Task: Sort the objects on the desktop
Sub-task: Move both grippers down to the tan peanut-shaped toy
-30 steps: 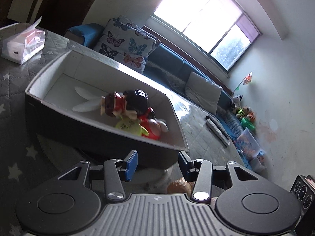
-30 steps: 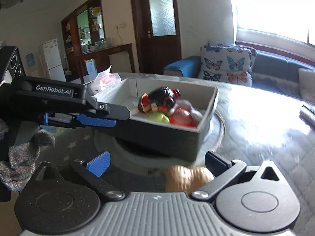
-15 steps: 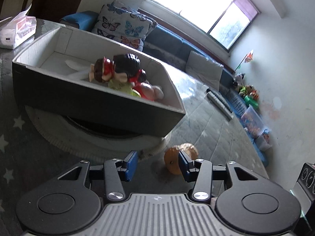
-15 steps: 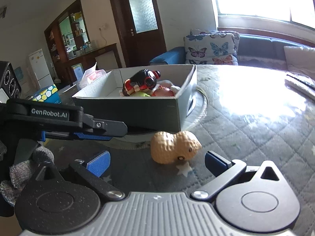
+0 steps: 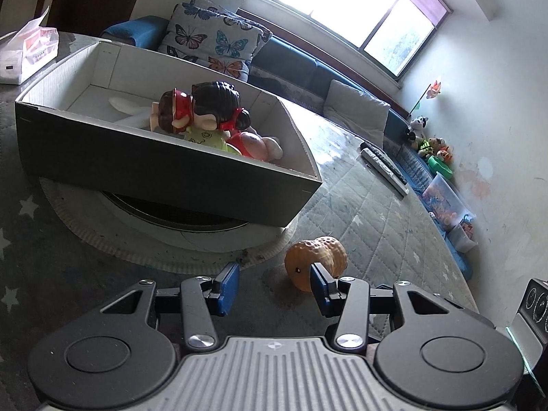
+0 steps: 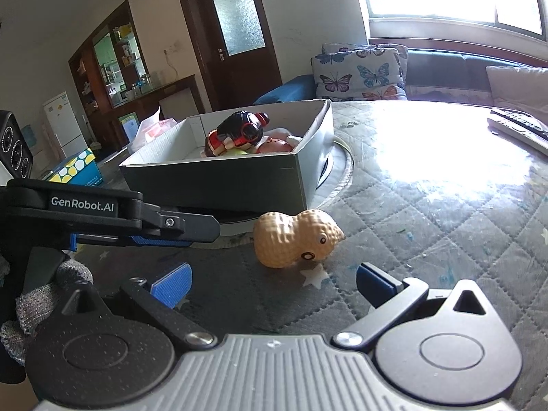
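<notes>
Several dolls (image 5: 205,116) already lay inside the grey cardboard box (image 5: 164,171). One peanut-shaped toy (image 6: 296,238) remained on the quilted table (image 6: 445,239), just beside the box. Left gripper (image 5: 274,282) and right gripper (image 6: 274,282) hung open and empty near it.

We see daylight pouring through the window (image 5: 346,7), blown out to white in both views. It throws glare across the quilted tabletop (image 6: 445,157), while the near side of the box (image 5: 154,167) stays shadowed. Both pictures are sharp, with fisheye bending toward dark corners.
</notes>
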